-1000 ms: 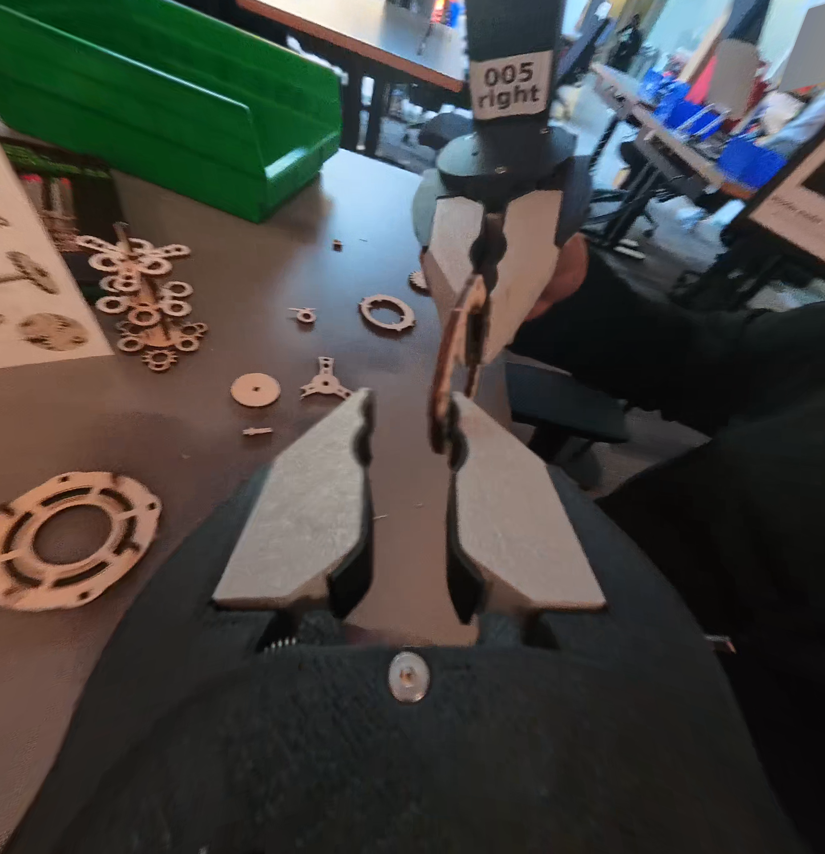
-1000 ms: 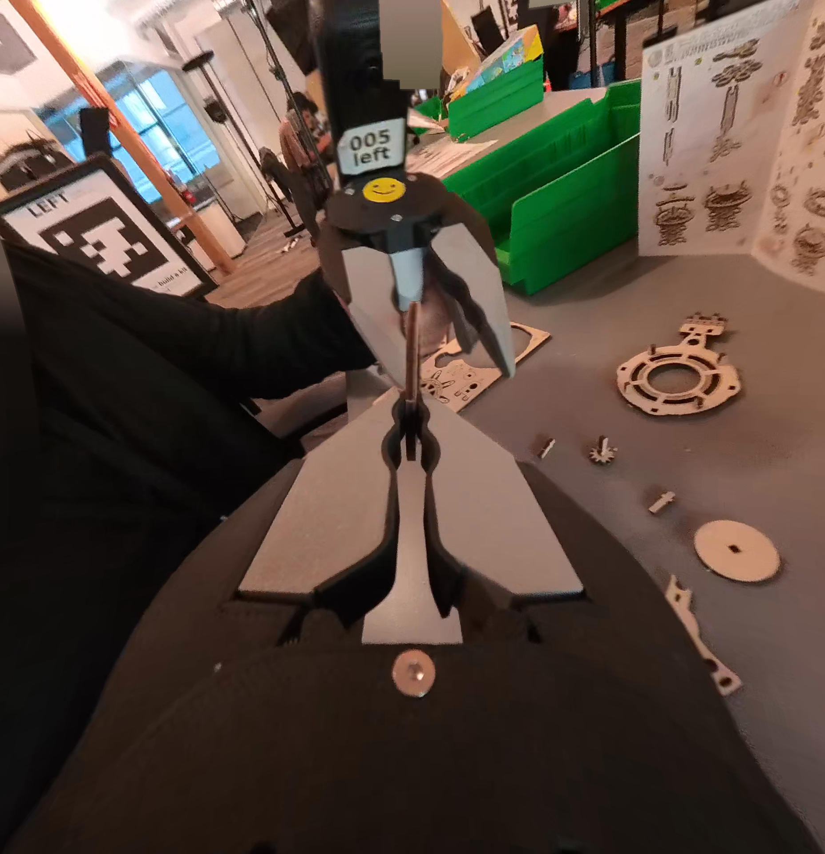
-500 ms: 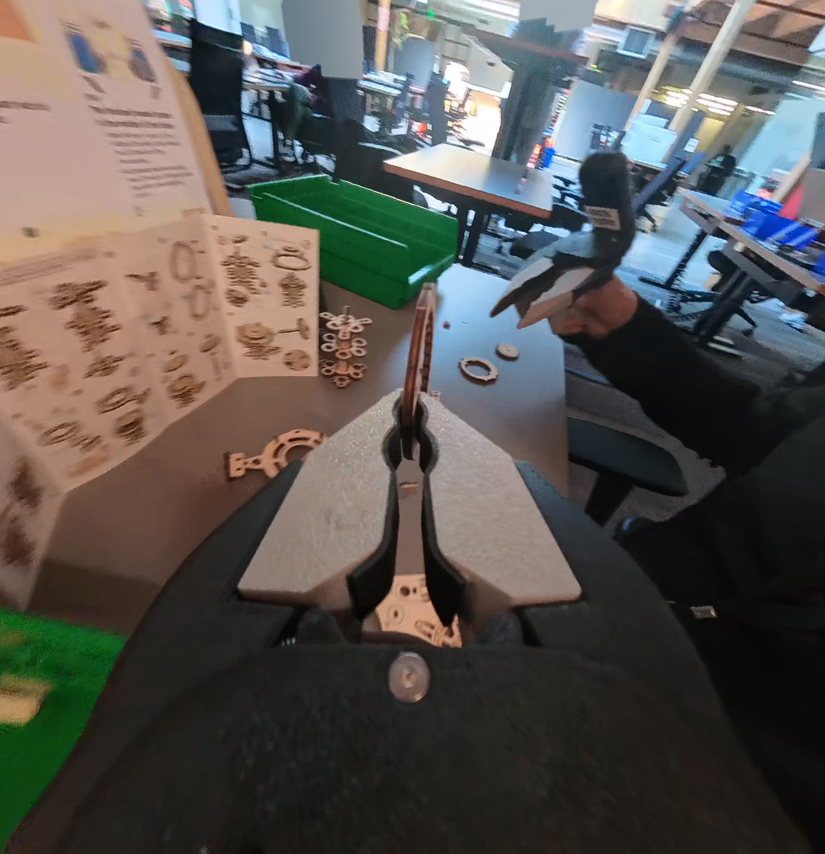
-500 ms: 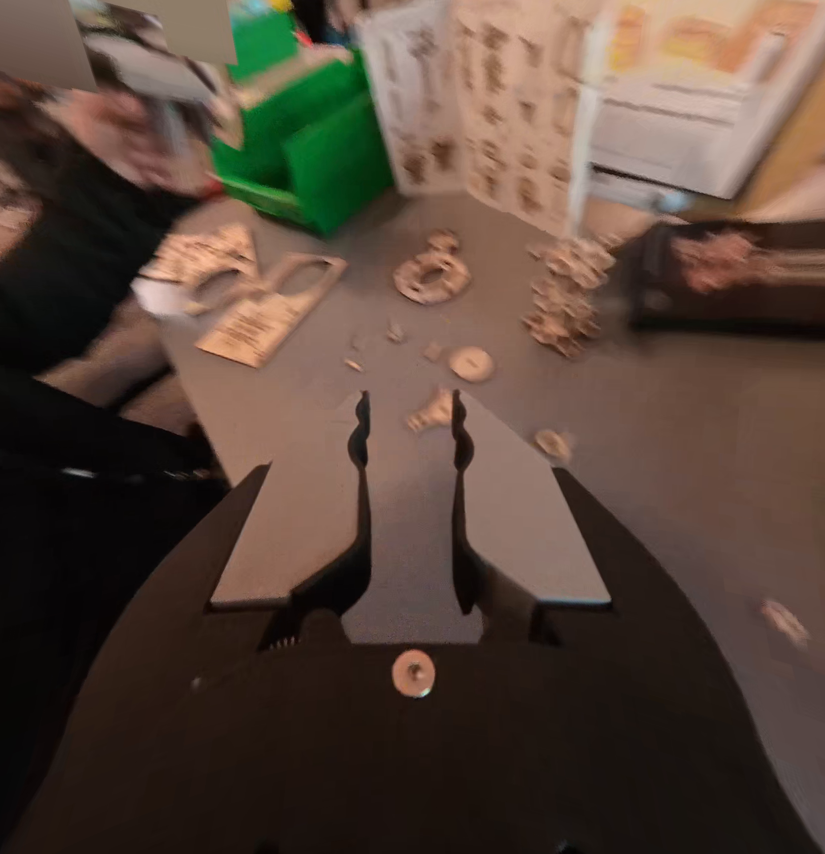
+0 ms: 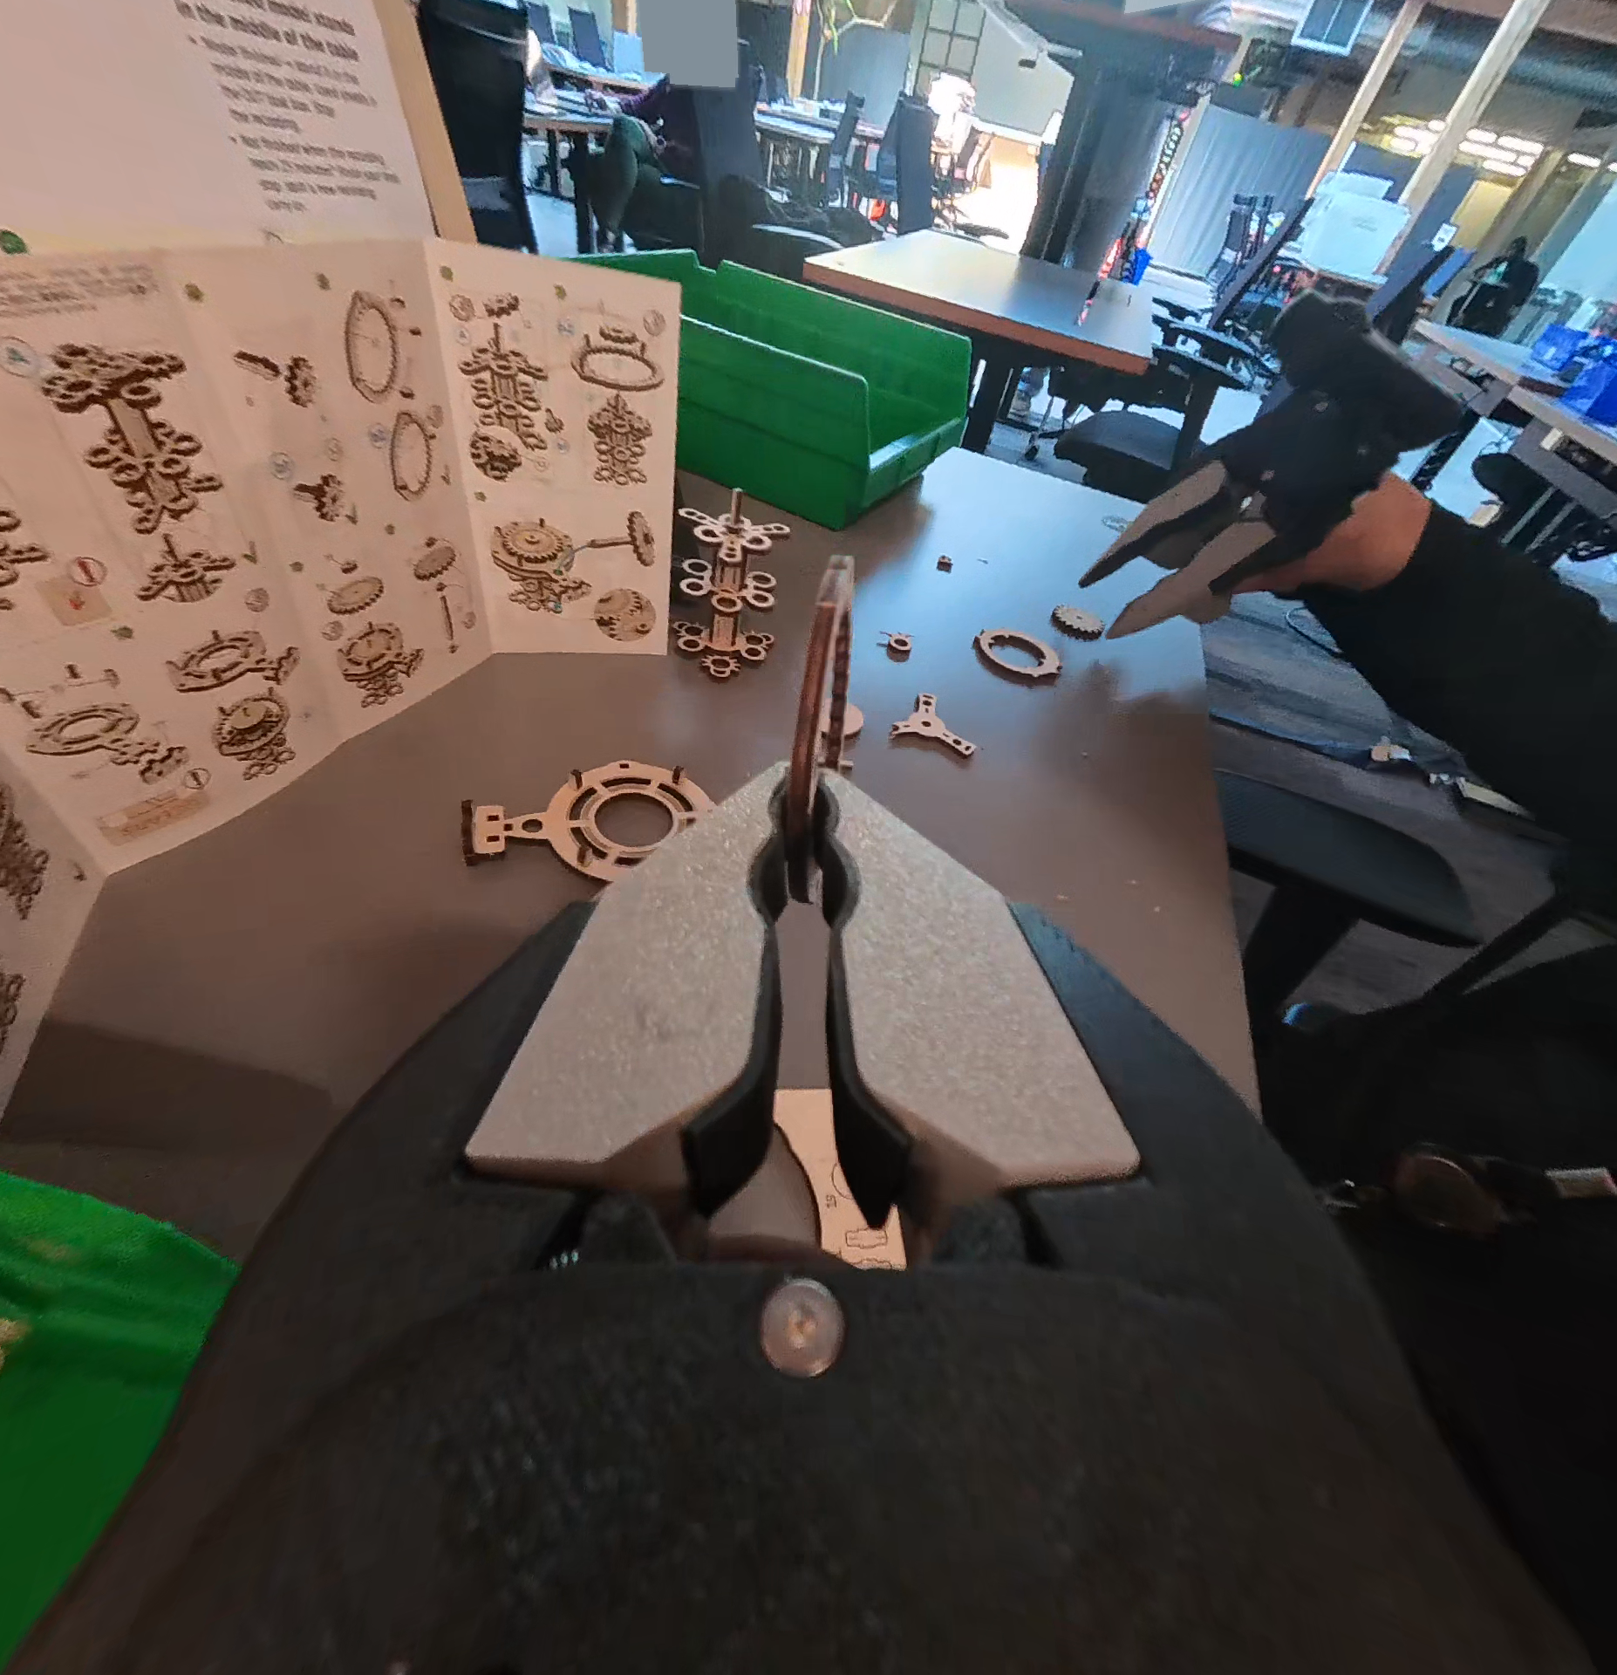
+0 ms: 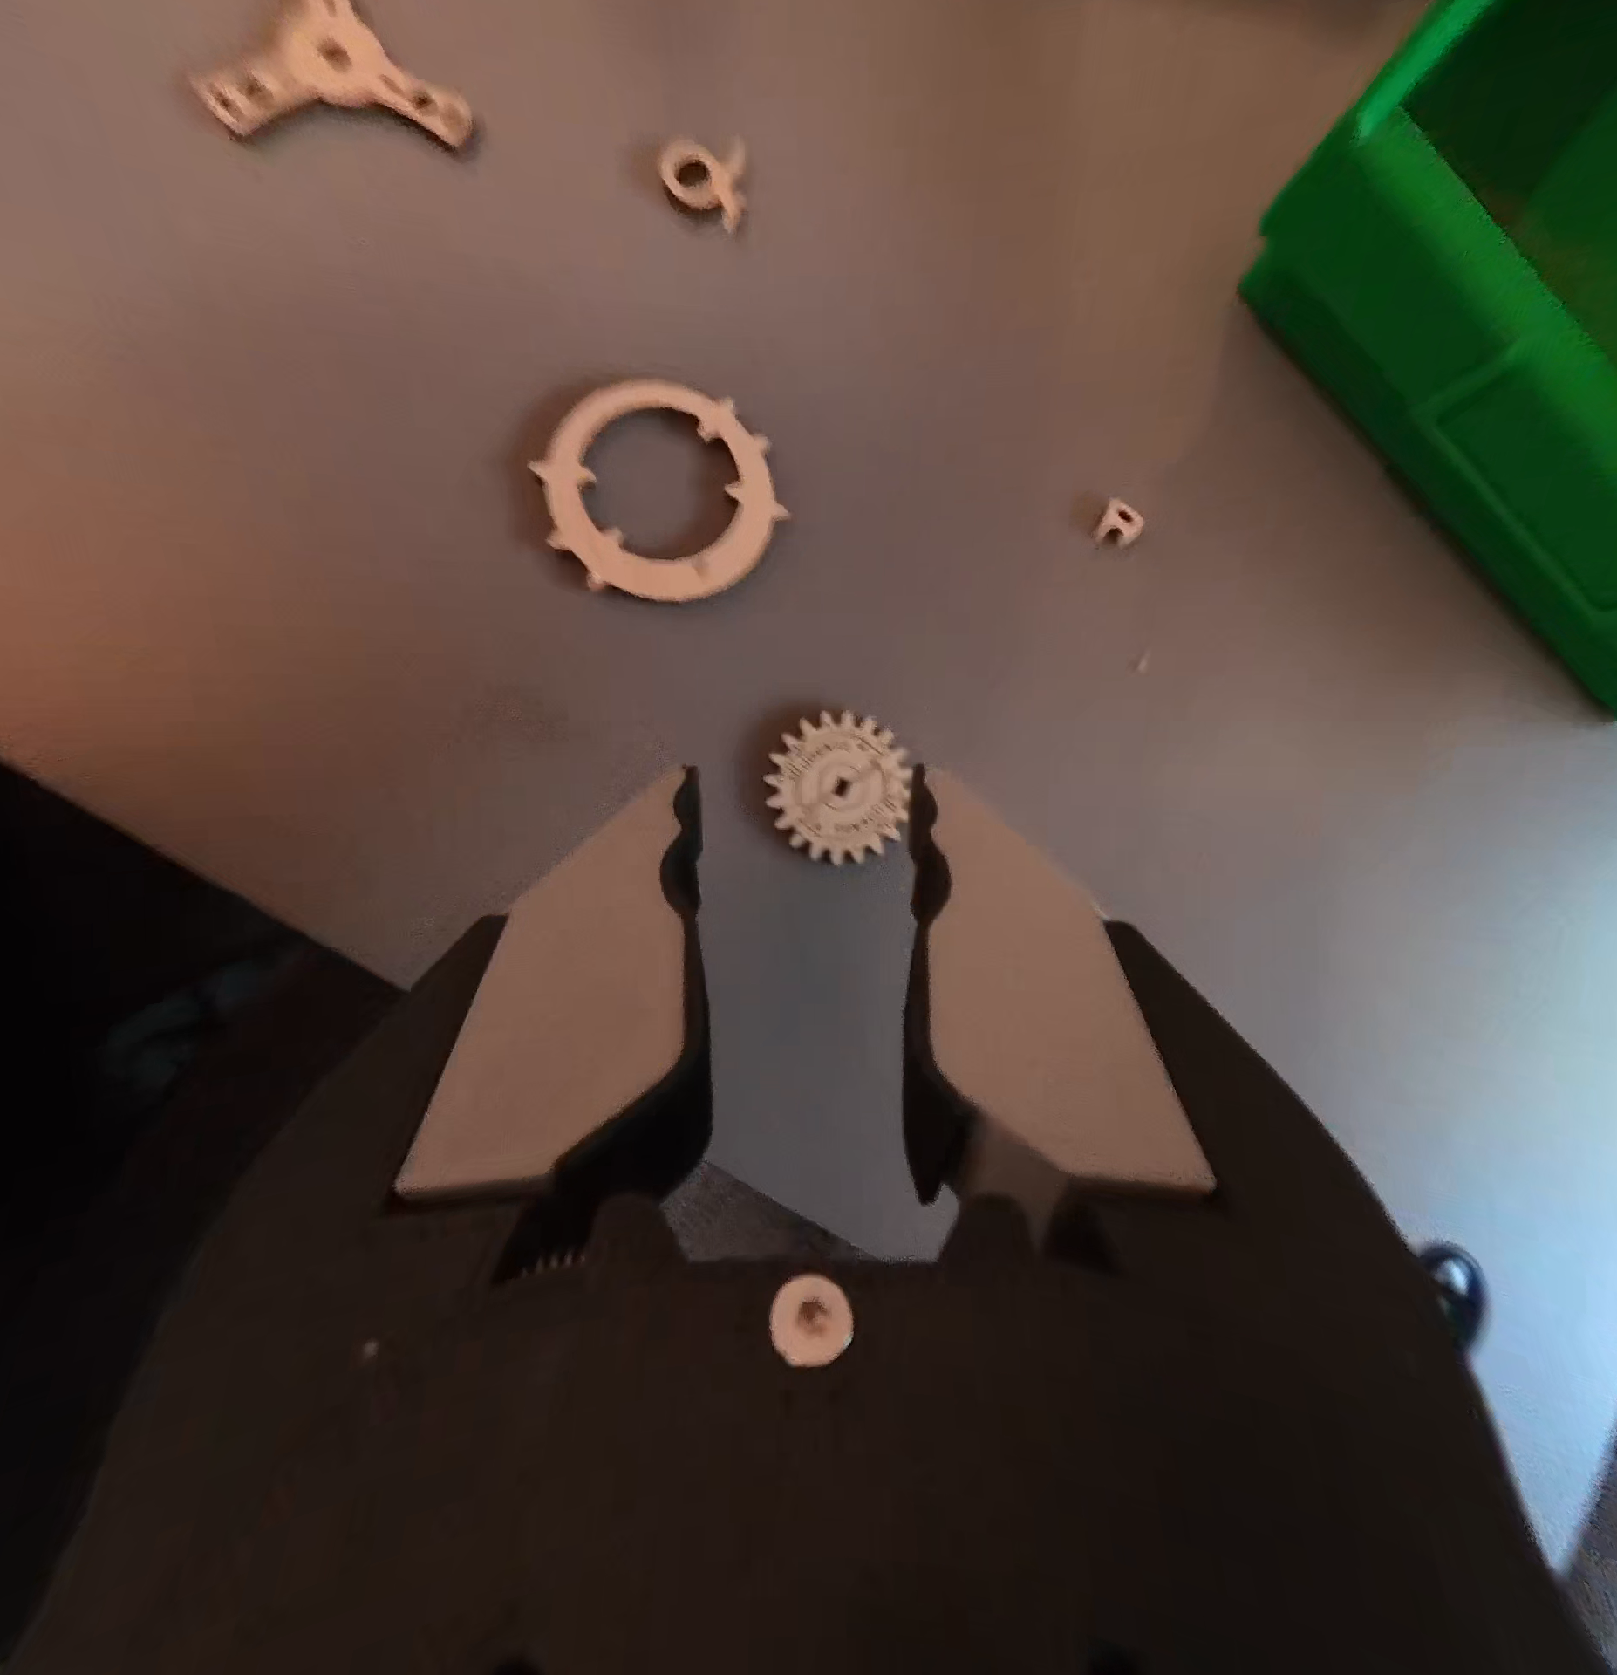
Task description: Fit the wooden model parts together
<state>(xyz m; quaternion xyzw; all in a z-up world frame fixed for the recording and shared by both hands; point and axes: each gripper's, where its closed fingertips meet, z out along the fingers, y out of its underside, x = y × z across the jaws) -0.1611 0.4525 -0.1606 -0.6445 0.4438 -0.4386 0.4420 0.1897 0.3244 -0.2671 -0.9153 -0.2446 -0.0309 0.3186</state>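
While left tool (image 5: 803, 798) pinches wooden ring (image 5: 821, 671), right tool (image 6: 803, 781) gapes above gear (image 6: 837, 786).

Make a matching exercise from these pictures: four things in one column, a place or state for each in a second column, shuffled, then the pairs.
1. left gripper
2. right gripper
3. small gear
4. green bin

A. flat on the table, just ahead of open fingertips
B. at the table's far edge
C. shut on a thin wooden ring held on edge
D. open, empty, over the table

Pairs: 1-C, 2-D, 3-A, 4-B
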